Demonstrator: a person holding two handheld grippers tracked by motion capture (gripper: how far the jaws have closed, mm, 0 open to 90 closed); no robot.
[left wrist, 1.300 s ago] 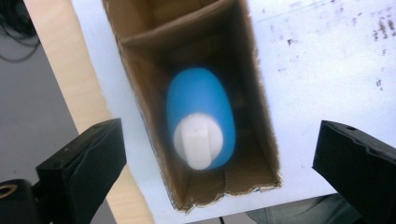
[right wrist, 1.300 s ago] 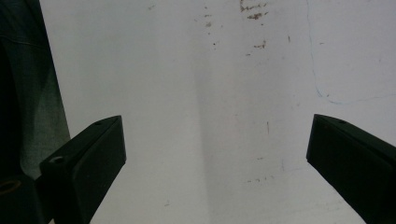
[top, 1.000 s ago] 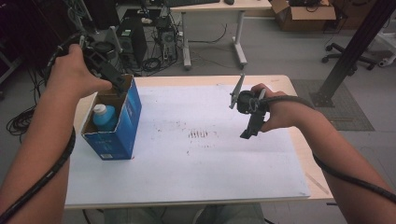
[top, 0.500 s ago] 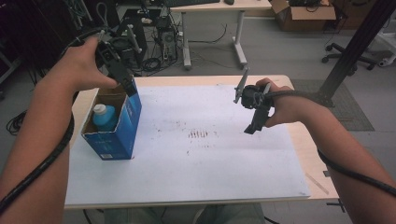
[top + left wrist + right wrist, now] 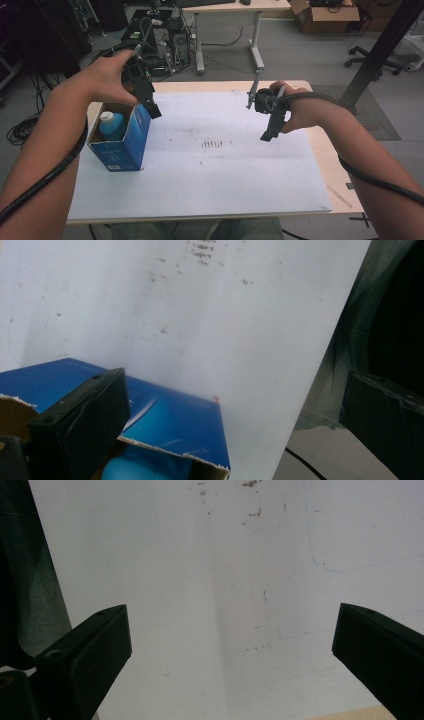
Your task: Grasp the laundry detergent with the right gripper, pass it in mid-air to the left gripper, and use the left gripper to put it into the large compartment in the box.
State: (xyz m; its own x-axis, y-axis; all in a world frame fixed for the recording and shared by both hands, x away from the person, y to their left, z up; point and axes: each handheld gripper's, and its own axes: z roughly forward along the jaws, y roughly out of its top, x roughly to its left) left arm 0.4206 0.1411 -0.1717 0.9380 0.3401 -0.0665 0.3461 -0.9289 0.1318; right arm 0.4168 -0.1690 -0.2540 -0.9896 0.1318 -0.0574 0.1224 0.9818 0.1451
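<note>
We work at a wooden tabletop (image 5: 320, 150) covered by a scuffed white sheet (image 5: 215, 170), with desks and cables behind. At the left edge stands an open blue carton (image 5: 122, 145); its torn cardboard walls look light and crushable. Inside it stands a blue bottle (image 5: 111, 125) with a white cap, probably smooth plastic, best gripped at the neck. Our left gripper (image 5: 152, 109) hangs above the carton's right wall, jaws wide. Our right gripper (image 5: 268, 134) hovers near the right edge, jaws wide, empty.
</note>
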